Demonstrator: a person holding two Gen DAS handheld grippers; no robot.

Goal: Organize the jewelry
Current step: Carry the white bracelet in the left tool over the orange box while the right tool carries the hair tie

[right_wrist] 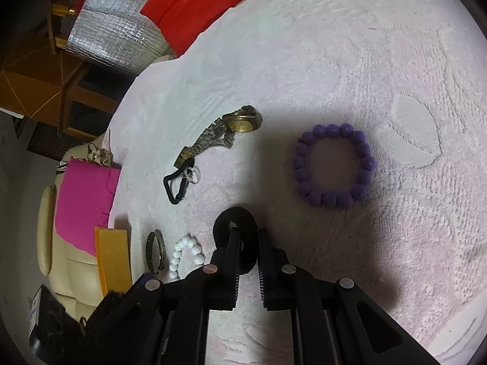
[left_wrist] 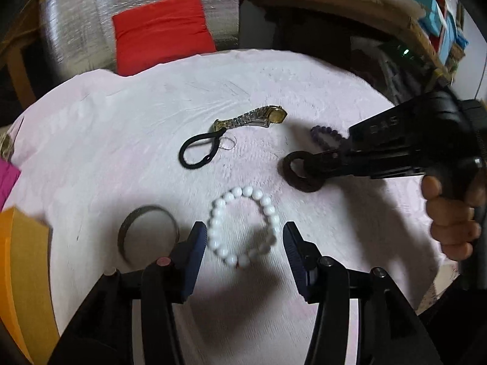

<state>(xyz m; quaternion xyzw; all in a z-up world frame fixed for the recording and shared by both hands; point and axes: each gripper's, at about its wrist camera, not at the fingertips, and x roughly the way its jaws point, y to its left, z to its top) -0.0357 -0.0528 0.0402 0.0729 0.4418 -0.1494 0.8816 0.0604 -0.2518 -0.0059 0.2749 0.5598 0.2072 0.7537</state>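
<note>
The right tongs (right_wrist: 247, 237) are clamped on a dark round fabric ring (right_wrist: 236, 222) at lower centre; the left tongs (left_wrist: 245, 234) stand apart around a white beaded bracelet (left_wrist: 243, 226).

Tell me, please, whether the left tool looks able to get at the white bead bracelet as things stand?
Probably yes: the left tool is open, with the white bead bracelet lying between its fingers on the pink cloth, nothing covering it.
</note>
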